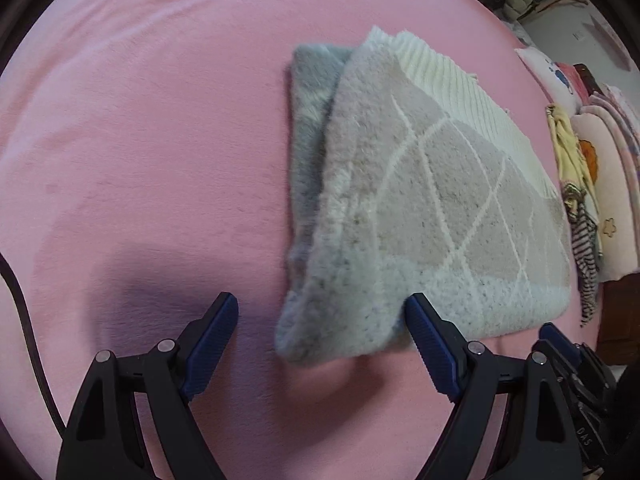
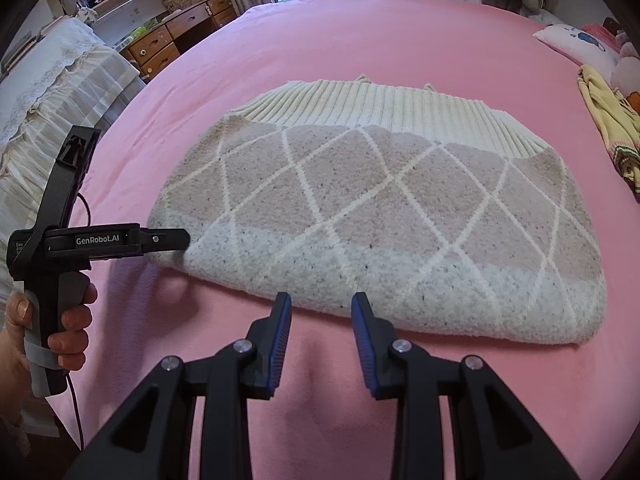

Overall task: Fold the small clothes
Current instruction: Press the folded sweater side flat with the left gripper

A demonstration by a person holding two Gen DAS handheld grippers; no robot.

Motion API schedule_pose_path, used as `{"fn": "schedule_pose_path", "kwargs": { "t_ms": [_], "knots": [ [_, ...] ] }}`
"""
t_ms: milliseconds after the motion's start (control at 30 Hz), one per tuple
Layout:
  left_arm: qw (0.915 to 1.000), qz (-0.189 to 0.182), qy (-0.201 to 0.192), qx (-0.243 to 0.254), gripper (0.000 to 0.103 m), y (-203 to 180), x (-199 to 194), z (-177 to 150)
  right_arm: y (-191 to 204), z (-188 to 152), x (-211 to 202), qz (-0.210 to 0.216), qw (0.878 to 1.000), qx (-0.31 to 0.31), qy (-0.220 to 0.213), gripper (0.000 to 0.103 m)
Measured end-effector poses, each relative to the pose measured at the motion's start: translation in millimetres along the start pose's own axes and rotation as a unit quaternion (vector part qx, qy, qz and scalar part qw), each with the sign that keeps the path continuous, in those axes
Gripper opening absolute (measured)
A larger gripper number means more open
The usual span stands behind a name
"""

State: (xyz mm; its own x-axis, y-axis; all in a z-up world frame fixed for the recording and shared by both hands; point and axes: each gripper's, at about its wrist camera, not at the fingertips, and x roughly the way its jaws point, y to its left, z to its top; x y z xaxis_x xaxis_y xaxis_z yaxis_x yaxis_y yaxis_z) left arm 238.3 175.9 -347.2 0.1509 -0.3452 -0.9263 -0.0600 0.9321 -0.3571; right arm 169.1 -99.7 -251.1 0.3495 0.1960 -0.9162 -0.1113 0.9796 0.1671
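A folded knit sweater [image 1: 440, 208] with a pale diamond pattern and a cream ribbed hem lies on the pink bed sheet [image 1: 140, 140]. A grey fuzzy layer [image 1: 308, 128] sticks out from under its left side. My left gripper [image 1: 320, 304] is open wide, pointing steeply down, with the sweater's near left corner between its fingers but not pinched. In the right wrist view the sweater [image 2: 380, 208] spreads ahead, and the left gripper [image 2: 180, 240], held by a hand [image 2: 68, 320], sits at that corner. My right gripper [image 2: 321, 300] stands partly open at the near edge, holding nothing.
A pile of small clothes [image 1: 580, 200] and a pillow [image 2: 576, 44] lie along the bed's right side. Wooden drawers [image 2: 168, 40] and a lace-covered piece of furniture [image 2: 52, 100] stand beyond the left edge. A dark cable [image 1: 24, 320] trails at the left.
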Motion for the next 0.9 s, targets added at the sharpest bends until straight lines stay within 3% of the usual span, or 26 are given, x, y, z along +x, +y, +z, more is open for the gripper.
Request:
{"fn": "schedule_pose_path", "kwargs": {
  "t_ms": [200,333,367,400,533,600,700,900],
  "knots": [
    [0.9998,-0.008,-0.004,0.020,0.103,-11.3,23.5,6.8,-3.9,-3.8,2.5,-0.008,1.000,0.007,0.004,0.031],
    [0.9988,-0.020,-0.020,0.040,0.103,-21.7,29.3,11.5,-7.5,-5.3,2.1,-0.012,1.000,0.012,0.003,0.031],
    [0.9984,-0.030,-0.020,0.043,0.097,-23.0,28.3,12.7,-8.3,-5.9,1.8,-0.013,1.000,0.013,0.003,0.031],
    [0.9978,-0.041,-0.022,0.047,0.083,-25.0,27.8,13.1,-9.5,-6.7,1.1,-0.013,1.000,0.015,0.002,0.031],
    [0.9958,-0.074,-0.027,0.046,0.064,-23.6,21.8,11.2,-11.2,-9.4,-0.4,-0.014,1.000,0.018,0.001,0.031],
    [0.9950,-0.089,-0.029,0.036,0.047,-15.0,17.0,10.5,-11.9,-10.4,0.0,-0.016,1.000,0.018,0.002,0.031],
    [0.9939,-0.096,-0.036,0.042,0.039,-12.4,9.7,10.3,-12.5,-10.1,-0.1,-0.019,1.000,0.019,0.000,0.031],
    [0.9918,-0.034,-0.071,0.101,0.035,-44.5,-13.8,4.6,-18.2,-6.3,-4.9,-0.031,0.999,0.019,-0.012,0.031]
  ]
}}
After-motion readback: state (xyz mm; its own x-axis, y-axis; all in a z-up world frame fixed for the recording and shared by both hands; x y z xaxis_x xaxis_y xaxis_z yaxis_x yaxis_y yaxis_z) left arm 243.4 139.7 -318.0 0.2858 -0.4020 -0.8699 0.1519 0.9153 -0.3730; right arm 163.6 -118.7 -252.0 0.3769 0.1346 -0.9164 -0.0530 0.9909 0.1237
